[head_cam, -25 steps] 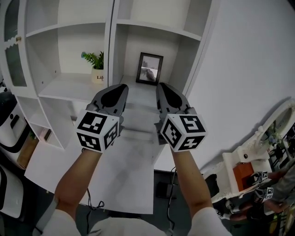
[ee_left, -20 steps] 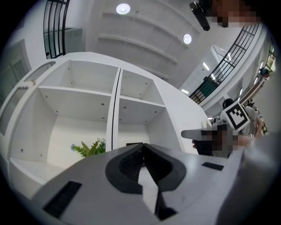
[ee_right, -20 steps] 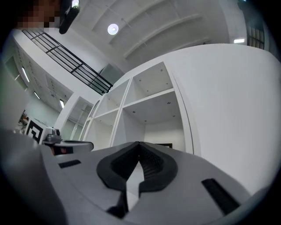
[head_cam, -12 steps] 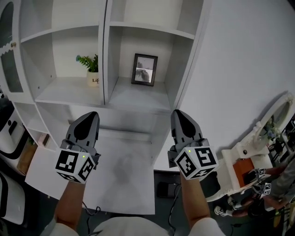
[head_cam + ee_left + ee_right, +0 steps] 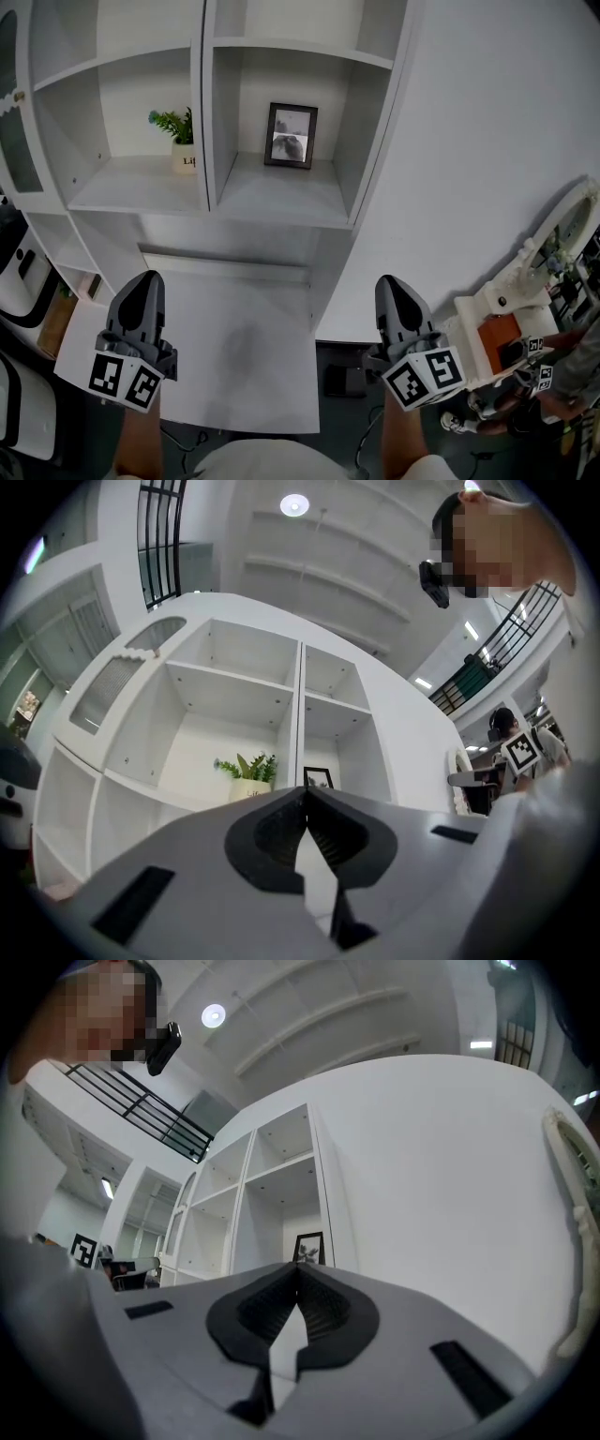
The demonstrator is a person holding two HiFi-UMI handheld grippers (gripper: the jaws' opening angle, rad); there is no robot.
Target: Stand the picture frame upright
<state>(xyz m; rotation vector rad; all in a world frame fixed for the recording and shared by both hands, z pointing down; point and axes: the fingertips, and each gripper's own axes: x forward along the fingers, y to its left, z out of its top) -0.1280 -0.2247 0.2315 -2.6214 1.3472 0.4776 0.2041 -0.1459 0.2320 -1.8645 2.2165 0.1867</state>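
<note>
the frame [image 5: 291, 136] stands upright in the cubby just right of the divider [image 5: 208, 112], far back, with its face toward me. whether it leans on the back wall or rests on its own stand i cannot tell. the plant [image 5: 175, 131] sits just left of the divider, so that board is between it and the frame.

my left gripper [image 5: 147, 279] hangs low and left of the divider, over the left part of the counter [image 5: 272, 394]. its jaws are pressed together with nothing between them. my right gripper [image 5: 389, 281] hangs low and well right of the divider, past the counter's right edge, its jaws likewise closed tight and empty. in both gripper views the closed tips point up at the shelf, and the frame shows small above them, well apart from either.

as i judge it, the standing step is already done and i am at the hands-off end of the task. the next move calls for little: keep both grippers away from the cubby right of the divider so nothing knocks the frame. if it needs squaring, i would have to open one pair of jaws, reach up into that cubby and take the frame lightly by a side edge. a light frame on a smooth shelf would likely slide or tip flat under a push.
</note>
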